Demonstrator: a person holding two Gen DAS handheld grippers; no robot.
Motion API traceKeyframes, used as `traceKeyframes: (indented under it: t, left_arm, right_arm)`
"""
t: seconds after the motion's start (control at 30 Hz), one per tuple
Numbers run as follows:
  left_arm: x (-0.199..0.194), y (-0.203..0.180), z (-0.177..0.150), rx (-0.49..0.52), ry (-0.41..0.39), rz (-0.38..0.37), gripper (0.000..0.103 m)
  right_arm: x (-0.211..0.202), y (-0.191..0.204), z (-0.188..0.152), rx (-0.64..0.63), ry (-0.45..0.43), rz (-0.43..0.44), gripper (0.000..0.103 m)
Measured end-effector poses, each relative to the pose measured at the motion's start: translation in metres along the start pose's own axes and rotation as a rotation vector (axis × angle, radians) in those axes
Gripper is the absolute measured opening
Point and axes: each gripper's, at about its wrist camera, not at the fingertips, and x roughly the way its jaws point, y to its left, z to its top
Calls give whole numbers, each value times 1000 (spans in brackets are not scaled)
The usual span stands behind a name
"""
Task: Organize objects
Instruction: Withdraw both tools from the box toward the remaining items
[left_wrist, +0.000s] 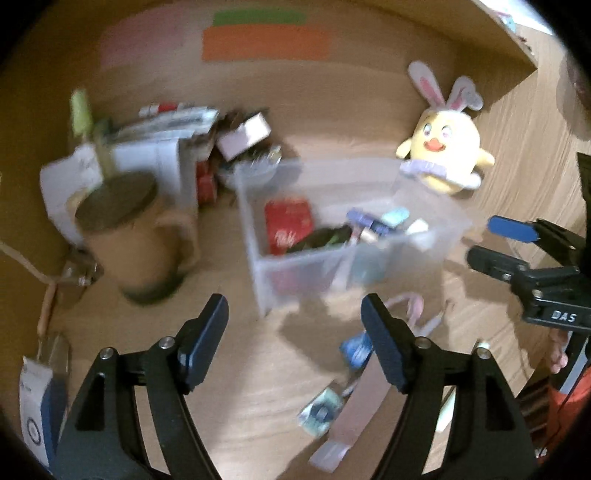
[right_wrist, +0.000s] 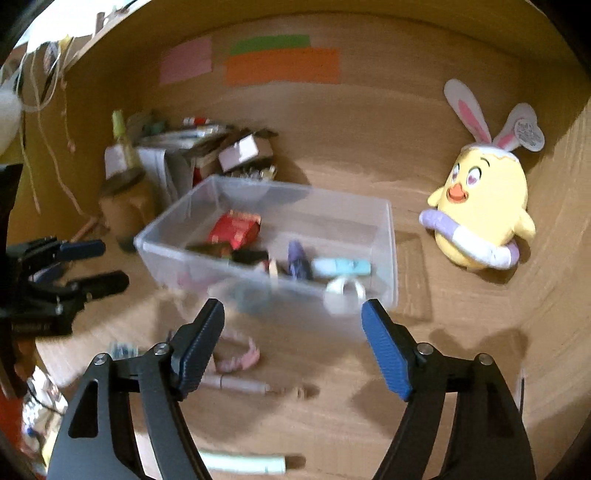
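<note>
With both the left gripper (left_wrist: 295, 332) and right gripper (right_wrist: 293, 332) spread wide and empty, the pink pen (right_wrist: 236, 384) lies crosswise below the right one, short of the clear bin (right_wrist: 391, 258).

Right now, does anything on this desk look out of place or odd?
Yes. Several small things lie loose on the desk in front of the clear bin instead of inside it: a pink hair clip, a pale pen and a mint tube. The bin also sits askew. The plush chick looks fine.
</note>
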Motion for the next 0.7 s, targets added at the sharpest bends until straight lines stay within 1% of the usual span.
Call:
traceKeyframes:
  t: [0.23, 0.37, 0.57, 0.7]
  left_arm:
    - [9, 24, -38, -41, 103, 20, 74]
    - [8, 33, -56, -57, 140, 20, 74]
    - [0, 34, -72, -58, 157, 2, 74]
    - [-4, 29, -78, -31, 159, -16, 74]
  right_arm:
    - [3, 6, -42, -18, 99, -9, 75]
    - [1, 5, -62, 0, 143, -8, 75]
    - [-8, 0, -86, 32, 197, -13, 75]
    - [-9, 1, -100, 24, 231, -28, 75]
